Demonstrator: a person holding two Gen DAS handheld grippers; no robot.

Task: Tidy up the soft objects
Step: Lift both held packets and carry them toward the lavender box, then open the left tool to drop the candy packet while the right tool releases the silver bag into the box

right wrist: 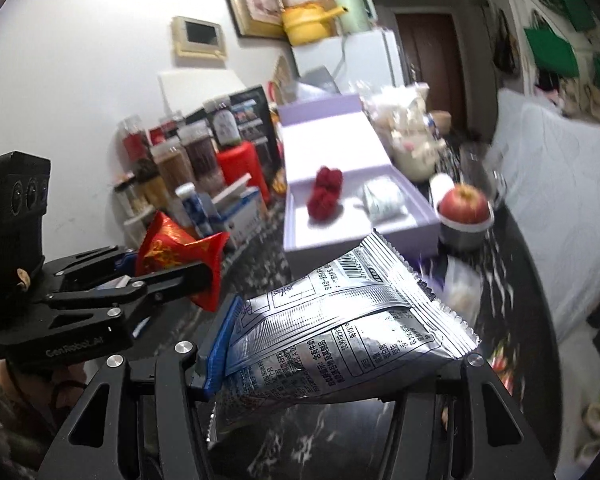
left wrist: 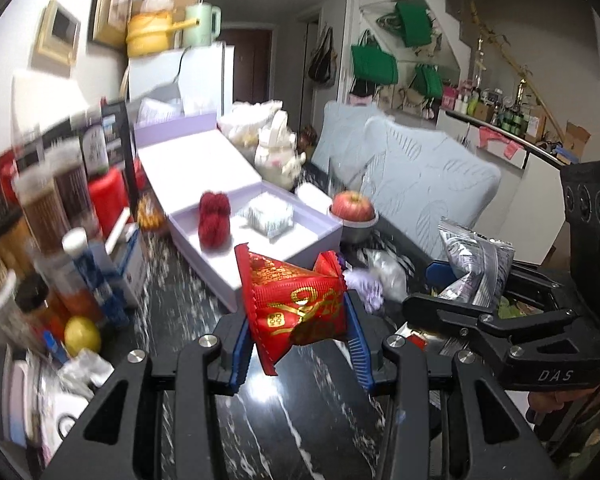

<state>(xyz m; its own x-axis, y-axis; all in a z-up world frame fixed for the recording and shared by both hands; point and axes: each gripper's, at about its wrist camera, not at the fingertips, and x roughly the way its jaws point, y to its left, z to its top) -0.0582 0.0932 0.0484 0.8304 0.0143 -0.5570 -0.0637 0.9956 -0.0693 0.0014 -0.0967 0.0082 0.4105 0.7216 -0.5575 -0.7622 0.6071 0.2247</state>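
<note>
- Now the left gripper (left wrist: 300, 344) is clamped on the red packet (left wrist: 296, 300), above the dark counter (left wrist: 268, 412); the thin foil can slip out.
- Beside it, the right gripper (right wrist: 332, 364) pinches the silver packet (right wrist: 340, 328) only at one end, so it may sag or drop.
- Farther, the lilac box (left wrist: 320, 240) already holds a red pompom (left wrist: 215, 218); a careless drop can miss it or hit the apple (left wrist: 352, 205).

Red gold-printed packet (left wrist: 296, 304), silver packet (right wrist: 340, 320), lilac box (left wrist: 256, 240), black white-veined countertop (left wrist: 284, 420)

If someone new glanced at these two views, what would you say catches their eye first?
Probably the red packet pinched in the left gripper and the silver packet clamped in the right gripper, both held above the dark marble counter. Behind them, the open lilac box holds a red yarn ball, with an apple in a bowl beside it.
</note>
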